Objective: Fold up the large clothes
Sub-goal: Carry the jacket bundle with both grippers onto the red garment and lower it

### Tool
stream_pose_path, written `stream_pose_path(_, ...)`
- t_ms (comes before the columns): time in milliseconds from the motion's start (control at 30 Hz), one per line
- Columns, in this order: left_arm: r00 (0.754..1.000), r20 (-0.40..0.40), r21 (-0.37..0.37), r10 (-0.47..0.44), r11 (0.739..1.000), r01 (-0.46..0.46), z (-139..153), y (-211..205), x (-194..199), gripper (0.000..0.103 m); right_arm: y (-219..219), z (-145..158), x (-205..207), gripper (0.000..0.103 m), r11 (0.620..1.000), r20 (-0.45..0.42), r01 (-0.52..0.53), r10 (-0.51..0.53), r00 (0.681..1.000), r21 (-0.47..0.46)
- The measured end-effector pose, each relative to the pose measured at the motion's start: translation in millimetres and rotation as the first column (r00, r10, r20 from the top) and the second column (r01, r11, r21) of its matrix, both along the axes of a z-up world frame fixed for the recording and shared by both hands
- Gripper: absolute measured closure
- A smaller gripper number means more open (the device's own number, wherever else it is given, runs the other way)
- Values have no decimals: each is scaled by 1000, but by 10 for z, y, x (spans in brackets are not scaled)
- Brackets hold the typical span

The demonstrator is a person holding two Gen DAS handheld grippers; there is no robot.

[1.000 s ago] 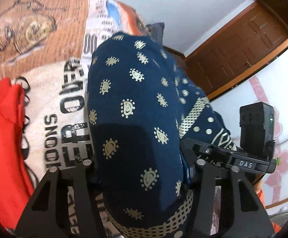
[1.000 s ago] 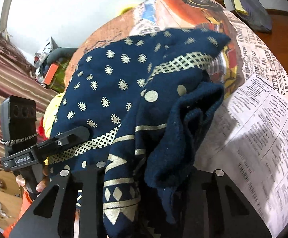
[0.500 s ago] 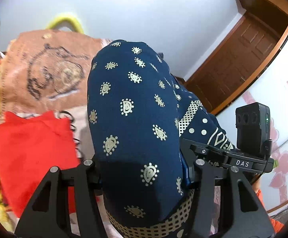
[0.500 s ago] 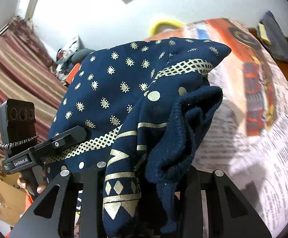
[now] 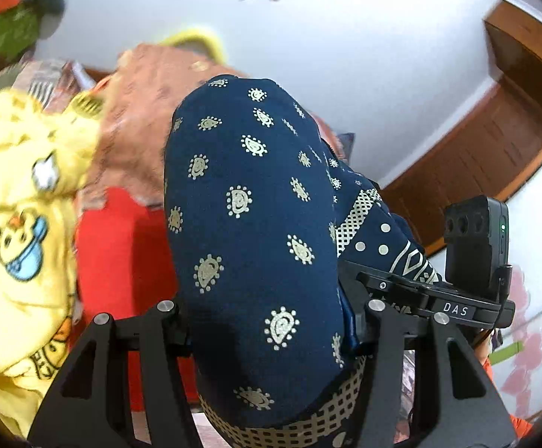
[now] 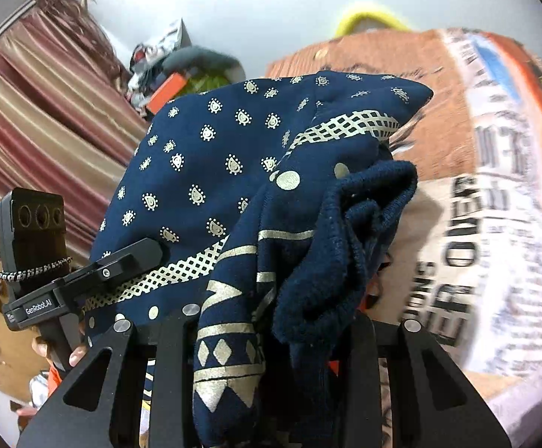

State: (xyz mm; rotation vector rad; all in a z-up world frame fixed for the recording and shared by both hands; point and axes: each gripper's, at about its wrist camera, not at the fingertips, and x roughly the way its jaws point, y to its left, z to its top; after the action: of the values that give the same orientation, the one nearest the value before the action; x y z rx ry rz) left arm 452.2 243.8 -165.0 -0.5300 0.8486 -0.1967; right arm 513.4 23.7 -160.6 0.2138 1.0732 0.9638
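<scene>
Tilted further up since a moment ago: both views, yellow garment [image 5: 20,201] now at left. Left gripper [image 5: 271,321] and right gripper [image 6: 267,321] each clamp the navy garment [image 5: 256,224], lifted over the printed bedspread [image 6: 495,224]. Risk: bunched cuff at right may slip free, spoiling the fold.

This is a home bedroom. A bed [image 6: 495,224] covered by a printed orange and newsprint-style sheet fills the middle, with loose clothes lying on it: a yellow cartoon shirt [image 5: 20,231] and a red garment [image 5: 121,261]. Striped maroon curtains [image 6: 39,119] hang at one side, a wooden door [image 5: 487,142] stands in a plain white wall [image 5: 345,37], and household clutter [image 6: 173,71] is piled in the corner.
</scene>
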Motion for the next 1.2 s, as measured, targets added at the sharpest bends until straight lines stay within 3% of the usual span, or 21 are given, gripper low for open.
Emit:
stream_pose_path(100, 997, -63, -24, 33, 999, -35, -324, 267, 33, 47, 283, -332, 91, 74, 999, -51, -25, 23, 998, -31)
stream_pose_path(233, 977, -202, -56, 64, 995, -77, -983, 547, 110, 47, 529, -909, 259, 74, 995, -173, -61, 47, 984, -75)
stream_pose_path(333, 980, -191, -49, 61, 996, -71, -1240, 647, 65, 41, 578, -1169, 292, 72, 994, -202, -72, 55, 978, -78)
stream_pose_path(433, 983, -176, -44, 56, 997, -64, -1235, 655, 44, 40, 540, -1159, 319, 69, 995, -199, -80, 67, 978, -60)
stream_pose_path(533, 980, -189, 30, 63, 998, -58, -1147, 576, 55, 37, 446, -1047, 242, 66, 990, -148, -85, 68, 987, -116)
stream_pose_path(733, 978, -185, 153, 99, 986, -71, -871, 332, -158, 34, 461, -694, -94, 64, 963, 82, -69, 93, 992, -259)
stream_pose_path(867, 984, -130, 233, 125, 968, -92, -744, 260, -372, 20, 425, -677, -269, 45, 949, 181, -33, 93, 979, -313)
stream_pose_path(933, 985, -118, 285, 128, 954, -90, -724, 185, -461, 11, 378, -716, -311, 41, 943, 203, -19, 91, 975, -333)
stream_pose_path(1033, 984, -125, 360, 126, 930, -73, -812, 114, -542, 8, 254, -797, -307, 32, 937, 201, -2, 77, 977, -348)
stream_pose_path(1200, 977, -152, 293, 148, 951, -98, -984, 223, -672, 8, -54, -912, -296, 26, 951, 123, 13, 26, 992, -309)
